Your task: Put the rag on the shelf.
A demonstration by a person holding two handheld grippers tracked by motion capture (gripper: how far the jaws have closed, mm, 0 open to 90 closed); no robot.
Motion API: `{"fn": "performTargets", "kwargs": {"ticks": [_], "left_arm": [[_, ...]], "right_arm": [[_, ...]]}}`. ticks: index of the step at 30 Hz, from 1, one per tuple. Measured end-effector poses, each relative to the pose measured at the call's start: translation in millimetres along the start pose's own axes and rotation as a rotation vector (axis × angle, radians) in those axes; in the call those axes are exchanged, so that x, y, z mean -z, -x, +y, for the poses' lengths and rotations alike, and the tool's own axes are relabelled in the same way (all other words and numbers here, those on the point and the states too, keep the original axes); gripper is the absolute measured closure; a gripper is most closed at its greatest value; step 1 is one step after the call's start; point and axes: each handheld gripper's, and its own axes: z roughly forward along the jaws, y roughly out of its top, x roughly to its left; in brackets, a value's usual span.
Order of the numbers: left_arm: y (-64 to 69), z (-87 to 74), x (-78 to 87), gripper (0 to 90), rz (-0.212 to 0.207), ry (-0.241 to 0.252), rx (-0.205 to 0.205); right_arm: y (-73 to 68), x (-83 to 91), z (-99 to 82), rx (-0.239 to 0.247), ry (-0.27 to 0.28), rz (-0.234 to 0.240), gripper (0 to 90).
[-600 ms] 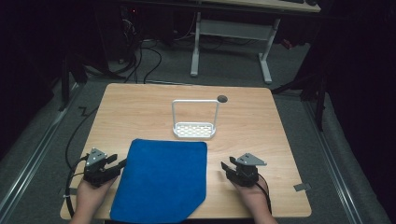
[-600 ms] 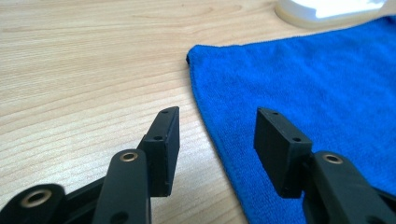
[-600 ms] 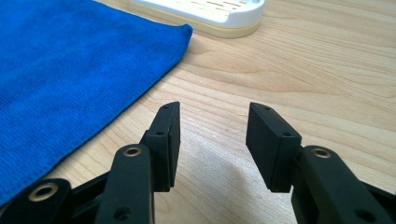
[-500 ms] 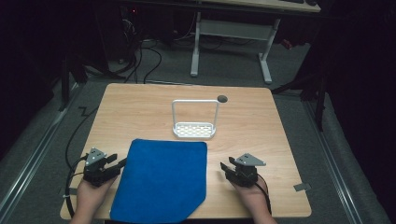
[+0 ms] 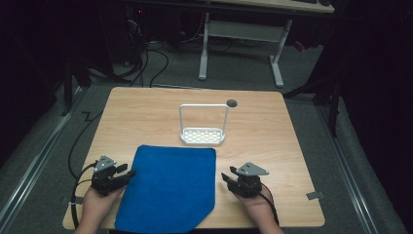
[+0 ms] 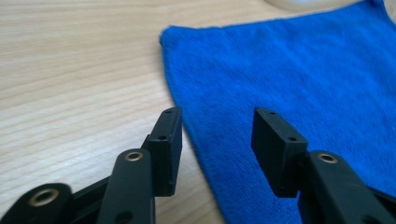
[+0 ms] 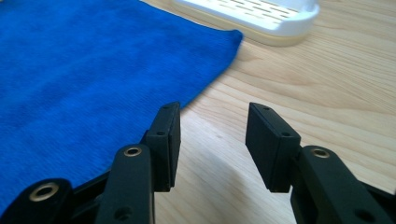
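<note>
Each unit, the left gripper [image 5: 127, 174] and the right gripper [image 5: 227, 177], is showing matte black jaws with flat rectangular pads, small screw holes and brass-coloured pivot bushings. A grey three-cornered plate is sitting on top of each; black cables are trailing behind.

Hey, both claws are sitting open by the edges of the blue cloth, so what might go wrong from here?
1. The left claw straddles the blue cloth's left edge; a shallow pinch may slip off.
2. The right claw sits over bare table beside the cloth's right edge and may close on nothing.
3. The white rack stands right at the cloth's far edge; lifting the cloth may nudge it.
</note>
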Motion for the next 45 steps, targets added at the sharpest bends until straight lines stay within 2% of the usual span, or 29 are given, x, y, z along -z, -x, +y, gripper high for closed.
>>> {"fn": "performTargets", "kwargs": {"ticks": [5, 6, 7, 8, 10, 12, 14, 15, 16, 19, 23, 24, 25, 28, 29, 30, 31, 32, 33, 34, 36, 37, 38, 40, 41, 43, 45], "left_arm": [[8.1, 0.7, 0.4, 55.1, -0.027, 0.000, -0.019], [13.5, 0.4, 0.0, 57.8, -0.037, -0.010, -0.046], [13.5, 0.4, 0.0, 59.5, -0.037, -0.010, -0.046], [19.7, -0.3, -1.4, 64.8, -0.039, -0.037, -0.070], [22.7, -0.7, -1.9, 69.7, -0.039, -0.049, -0.082], [30.3, -2.6, -3.8, 72.6, -0.045, -0.077, -0.111], [35.3, -4.6, -6.5, 74.3, -0.036, -0.107, -0.140], [37.9, -5.6, -6.5, 74.4, -0.031, -0.101, -0.152], [39.4, -5.7, -6.6, 74.2, -0.032, -0.102, -0.153], [43.9, -6.9, -6.8, 74.2, -0.051, -0.100, -0.155], [54.4, -8.1, -7.9, 74.4, -0.080, -0.102, -0.172], [60.7, -7.9, -9.0, 74.4, -0.095, -0.109, -0.192], [60.7, -7.9, -9.0, 74.4, -0.095, -0.109, -0.192], [72.4, -7.0, -12.4, 74.4, -0.150, -0.120, -0.211], [72.4, -7.0, -12.4, 74.4, -0.150, -0.120, -0.211], [78.9, -6.5, -14.6, 74.4, -0.178, -0.123, -0.217], [78.9, -6.5, -14.6, 74.4, -0.178, -0.123, -0.217], [85.5, -5.8, -17.6, 74.4, -0.212, -0.127, -0.219], [85.5, -5.8, -17.6, 74.4, -0.212, -0.127, -0.219], [89.6, -5.3, -19.6, 74.4, -0.230, -0.128, -0.222], [99.5, -3.8, -24.9, 74.4, -0.269, -0.130, -0.228], [103.0, -3.0, -26.9, 74.4, -0.283, -0.131, -0.228], [113.3, -0.5, -32.9, 74.3, -0.310, -0.135, -0.239], [123.7, 1.9, -37.0, 74.2, -0.332, -0.146, -0.267], [123.7, 1.9, -37.0, 74.0, -0.332, -0.146, -0.267], [132.0, 1.7, -39.1, 73.7, -0.354, -0.146, -0.289], [135.4, 1.4, -39.8, 73.1, -0.364, -0.146, -0.298]], "right_arm": [[-10.5, -4.6, 4.2, 0.019, -0.004, 0.034, 57.6], [-17.4, -7.7, 6.7, 0.028, 0.000, 0.062, 59.3], [-17.4, -7.7, 6.7, 0.028, 0.000, 0.062, 59.3], [-24.6, -12.2, 8.8, 0.046, -0.005, 0.089, 63.4], [-27.7, -14.4, 9.5, 0.055, -0.011, 0.095, 65.4], [-36.5, -21.9, 12.3, 0.099, -0.030, 0.104, 72.2], [-39.8, -26.8, 14.0, 0.106, -0.040, 0.122, 76.1], [-41.3, -29.5, 14.6, 0.110, -0.054, 0.126, 77.7], [-43.5, -34.3, 13.6, 0.124, -0.093, 0.124, 81.5], [-43.7, -34.9, 12.2, 0.130, -0.104, 0.122, 83.6], [-41.8, -27.9, 7.9, 0.124, -0.110, 0.126, 85.1], [-39.6, -20.5, 3.1, 0.120, -0.116, 0.122, 85.2], [-39.6, -20.5, 3.1, 0.120, -0.116, 0.122, 85.2], [-33.5, -4.3, -6.1, 0.112, -0.135, 0.110, 85.1], [-33.5, -4.3, -6.1, 0.112, -0.135, 0.110, 85.1], [-29.9, 1.7, -9.8, 0.105, -0.139, 0.106, 85.1], [-29.9, 1.7, -9.8, 0.105, -0.139, 0.106, 85.1], [-24.1, 8.8, -14.8, 0.081, -0.140, 0.097, 85.0], [-21.9, 11.2, -16.2, 0.078, -0.143, 0.092, 84.9], [-21.9, 11.2, -16.2, 0.078, -0.143, 0.092, 84.9], [-11.7, 20.6, -22.2, 0.060, -0.144, 0.059, 84.8], [-11.7, 20.6, -22.2, 0.060, -0.144, 0.059, 84.8], [-5.0, 25.4, -25.3, 0.044, -0.147, 0.041, 84.8], [2.6, 30.6, -29.0, 0.022, -0.146, 0.022, 84.8], [2.6, 30.6, -29.0, 0.022, -0.146, 0.022, 84.8], [12.9, 40.6, -35.7, -0.002, -0.149, -0.010, 84.6], [14.4, 42.8, -37.4, -0.008, -0.147, -0.013, 84.5]]}}
